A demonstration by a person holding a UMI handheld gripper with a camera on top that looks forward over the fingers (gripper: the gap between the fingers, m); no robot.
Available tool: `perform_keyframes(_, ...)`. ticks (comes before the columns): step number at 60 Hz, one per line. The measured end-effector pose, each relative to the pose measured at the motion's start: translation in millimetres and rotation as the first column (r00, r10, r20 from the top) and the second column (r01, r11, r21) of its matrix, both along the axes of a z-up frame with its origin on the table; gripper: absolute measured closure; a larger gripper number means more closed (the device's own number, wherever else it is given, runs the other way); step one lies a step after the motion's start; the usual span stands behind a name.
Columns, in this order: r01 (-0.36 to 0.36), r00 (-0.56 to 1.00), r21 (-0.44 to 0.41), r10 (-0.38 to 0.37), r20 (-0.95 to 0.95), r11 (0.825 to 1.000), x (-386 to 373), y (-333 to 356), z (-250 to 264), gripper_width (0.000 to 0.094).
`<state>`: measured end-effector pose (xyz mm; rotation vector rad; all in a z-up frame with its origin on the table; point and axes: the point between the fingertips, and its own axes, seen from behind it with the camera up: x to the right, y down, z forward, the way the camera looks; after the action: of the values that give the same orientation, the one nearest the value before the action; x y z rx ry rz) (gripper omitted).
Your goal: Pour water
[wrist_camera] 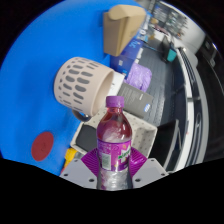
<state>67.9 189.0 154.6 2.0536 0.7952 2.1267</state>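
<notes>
A clear plastic bottle (113, 140) with a purple cap, a purple label and dark red drink stands upright between my fingers. My gripper (112, 160) is shut on the bottle, with the purple pads (91, 160) pressing its lower body from both sides. Just beyond the bottle, a white perforated cup (84, 82) lies tilted on its side over the blue surface (40, 60). The cup's open mouth faces the bottle.
A tan paper bag (124, 27) stands beyond the cup. A purple cloth-like thing (137, 78) lies to the right on a white tray (132, 97). A red disc (42, 146) and a yellow piece (68, 155) sit to the left. Dark cluttered shelving (185, 60) runs along the right.
</notes>
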Motion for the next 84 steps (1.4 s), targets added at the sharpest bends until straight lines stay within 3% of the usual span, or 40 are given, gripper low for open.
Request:
perform_keyframes(7, -0.018, 0.995, -0.148, 0.032, 0.095, 0.989, -0.8, 12.0, 9.8, 0.0585)
perform_keyframes(15, 0.000, 0.992, -0.222, 0.028, 0.121, 0.975, 0.4, 13.7, 11.8, 0.0585)
perform_keyframes(20, 0.000, 0.992, -0.224, 0.028, 0.121, 0.975, 1.6, 13.9, 11.6, 0.0585)
perform_keyframes(25, -0.006, 0.997, -0.143, 0.017, 0.080, 0.990, 1.6, 11.8, 9.6, 0.0582)
perform_keyframes(30, -0.014, 1.000, 0.027, 0.014, 0.009, 1.000, -0.4, 10.9, 13.8, 0.0581)
perform_keyframes(33, 0.005, 0.999, 0.174, 0.003, -0.044, 0.985, -2.8, 7.7, 18.2, 0.0581)
perform_keyframes(35, 0.021, 0.995, 0.277, 0.007, -0.098, 0.961, -3.7, 4.3, 21.4, 0.0580)
perform_keyframes(37, 0.047, 0.989, 0.380, 0.010, -0.148, 0.924, -4.3, 1.7, 24.1, 0.0581)
perform_keyframes(39, 0.074, 0.981, 0.476, 0.022, -0.194, 0.876, -5.7, 0.2, 26.8, 0.0581)
perform_keyframes(42, 0.109, 0.969, 0.612, 0.055, -0.242, 0.783, -6.6, -3.5, 32.8, 0.0575)
perform_keyframes(44, 0.136, 0.960, 0.689, 0.076, -0.268, 0.712, -7.6, -5.5, 37.8, 0.0564)
perform_keyframes(46, 0.162, 0.950, 0.757, 0.108, -0.294, 0.633, -8.9, -6.7, 42.3, 0.0564)
perform_keyframes(50, 0.239, 0.926, 0.861, 0.163, -0.342, 0.448, -10.6, -11.0, 45.3, 0.0564)
perform_keyframes(57, 0.390, 0.867, 0.910, 0.278, -0.414, 0.138, -5.7, -27.1, 36.0, 0.0565)
perform_keyframes(59, 0.429, 0.844, 0.901, 0.324, -0.428, 0.071, -2.1, -36.0, 32.7, 0.0566)
perform_keyframes(62, 0.462, 0.829, 0.887, 0.363, -0.425, -0.016, -2.9, -37.7, 25.1, 0.0566)
perform_keyframes(66, 0.469, 0.825, 0.880, 0.390, -0.410, -0.067, 0.3, -45.6, 17.9, 0.0565)
perform_keyframes(78, 0.523, 0.810, 0.832, 0.411, -0.418, -0.185, 12.1, -57.4, -24.6, 0.0566)
perform_keyframes(84, 0.515, 0.815, 0.829, 0.422, -0.396, -0.217, 14.5, -61.8, -31.9, 0.0562)
